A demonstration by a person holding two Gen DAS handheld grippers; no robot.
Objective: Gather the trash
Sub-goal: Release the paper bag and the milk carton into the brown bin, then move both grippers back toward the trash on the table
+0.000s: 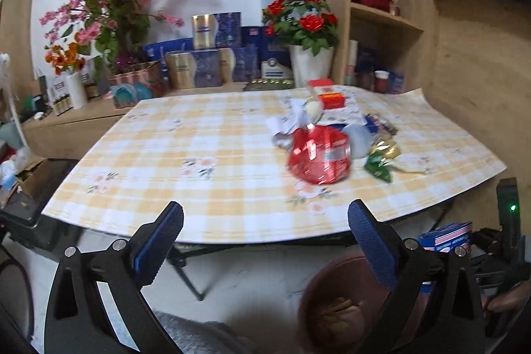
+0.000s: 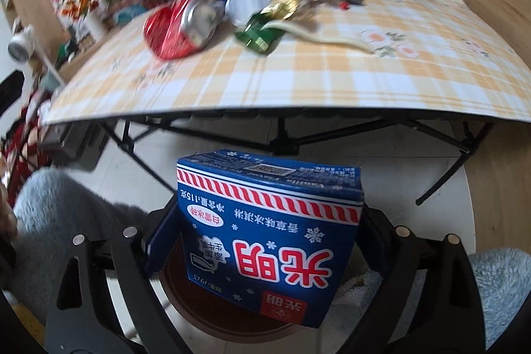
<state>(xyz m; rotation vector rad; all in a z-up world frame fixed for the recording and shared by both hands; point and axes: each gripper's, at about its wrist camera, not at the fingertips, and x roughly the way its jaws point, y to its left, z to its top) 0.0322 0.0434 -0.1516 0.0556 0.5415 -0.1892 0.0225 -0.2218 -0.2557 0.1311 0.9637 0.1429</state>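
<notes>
Left view: left claw [image 1: 265, 238] stood apart, empty, before the bench [image 1: 166, 155]; the foil bag [image 1: 318, 155] there looked light, crinkly, best pinched at an edge | Right view: right claw [image 2: 262, 241] clamped the carton [image 2: 268, 231], stiff but crushable, above the bin [image 2: 232, 330].

Left gripper [image 1: 265, 224]: jaws spread wide with nothing between them, raised in front of the near edge of the table [image 1: 199, 221] and angled down toward it. Right gripper [image 2: 262, 241]: below that edge, pointing steeply down, fingers closed against the sides of a blue carton [image 2: 268, 238].
</notes>
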